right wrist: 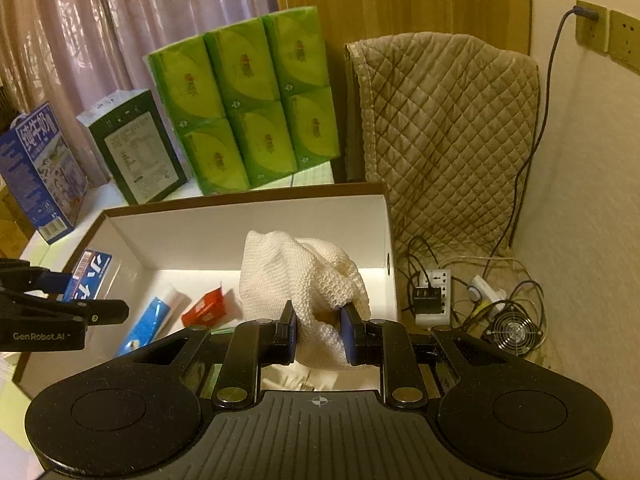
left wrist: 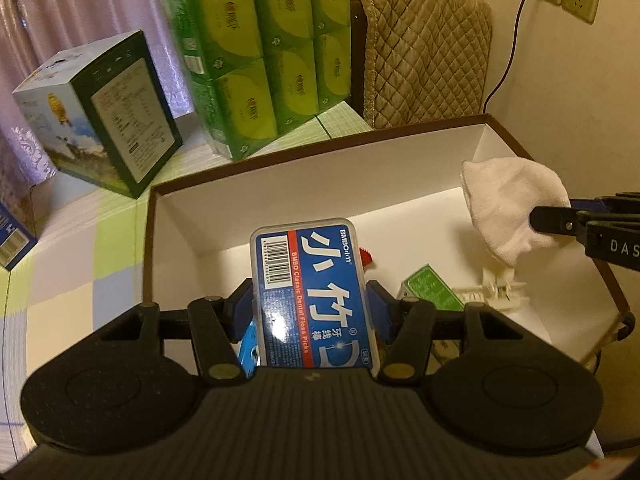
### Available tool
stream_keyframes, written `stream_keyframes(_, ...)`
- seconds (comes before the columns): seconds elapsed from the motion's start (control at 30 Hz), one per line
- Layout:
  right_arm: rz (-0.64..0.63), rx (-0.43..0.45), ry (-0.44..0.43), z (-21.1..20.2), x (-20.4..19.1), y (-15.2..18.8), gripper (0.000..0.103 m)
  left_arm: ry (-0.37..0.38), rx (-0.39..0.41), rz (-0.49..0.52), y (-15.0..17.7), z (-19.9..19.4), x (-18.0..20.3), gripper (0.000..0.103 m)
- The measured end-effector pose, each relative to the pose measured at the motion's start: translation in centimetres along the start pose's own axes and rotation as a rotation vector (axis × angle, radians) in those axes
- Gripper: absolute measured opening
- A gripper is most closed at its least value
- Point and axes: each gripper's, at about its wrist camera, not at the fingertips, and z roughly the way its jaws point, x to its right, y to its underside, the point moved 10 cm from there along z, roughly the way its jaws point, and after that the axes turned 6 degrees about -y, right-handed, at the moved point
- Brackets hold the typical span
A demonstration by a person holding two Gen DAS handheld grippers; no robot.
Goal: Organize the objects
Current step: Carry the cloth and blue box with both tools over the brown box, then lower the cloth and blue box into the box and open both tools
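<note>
**Both grippers loaded above the open box**

Left gripper (left wrist: 310,308): your jaws are closed onto the long sides of a blue dental floss pick case (left wrist: 310,296), label facing up, barcode at the far end. You hold it over the near left part of the white-lined cardboard box (left wrist: 280,184), clear of the floor of the box.

Right gripper (right wrist: 318,334): your jaws are narrowed onto a white knitted cloth (right wrist: 298,280), bunched between the blue pads (right wrist: 347,330) and bulging above them. It hangs over the right half of the same box, near the right wall.

Inside the box, on the floor: a blue tube (right wrist: 150,320), a red packet (right wrist: 204,308) just beside it, a green packet (left wrist: 432,292), and a white plastic clip (left wrist: 500,292) under the cloth.

Behind the box, on the checked tabletop (left wrist: 80,264): a six-pack of green tissue packets (right wrist: 244,104), upright; a dark green carton (right wrist: 138,148) to its left; a blue milk carton (right wrist: 40,172) further left.

Right of the table: a quilted beige cover (right wrist: 444,128) draped over a piece of furniture; below it on the floor, a power strip (right wrist: 434,296), tangled cables and a small fan (right wrist: 512,332). One cable runs up to a wall socket (right wrist: 592,20).
</note>
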Motion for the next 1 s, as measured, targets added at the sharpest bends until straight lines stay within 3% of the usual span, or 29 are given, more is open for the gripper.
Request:
stream_keyframes(0.47,-0.006,-0.01,-0.011,3.8,0.7,-1.5,0.02,0.01,-0.025,0.025,-1.9,3.7,1.4,0.054)
stream_keyframes(0.53,-0.001,-0.014,-0.027,4.5,0.5,-1.7,0.026,0.013,-0.028,0.026,-2.0,4.1,1.5,0.054)
stream_keyframes(0.6,-0.005,0.0,-0.029,4.6,0.4,-2.0,0.041,0.018,-0.031,0.027,-2.1,4.4,1.5,0.054)
stream_keyframes(0.7,-0.006,0.033,-0.033,4.4,0.2,-2.5,0.053,0.02,-0.039,0.029,-2.0,5.0,1.4,0.054)
stream_keyframes(1.0,0.011,0.014,-0.032,4.4,0.6,-2.3,0.054,0.039,-0.056,0.041,-1.9,6.0,1.8,0.055)
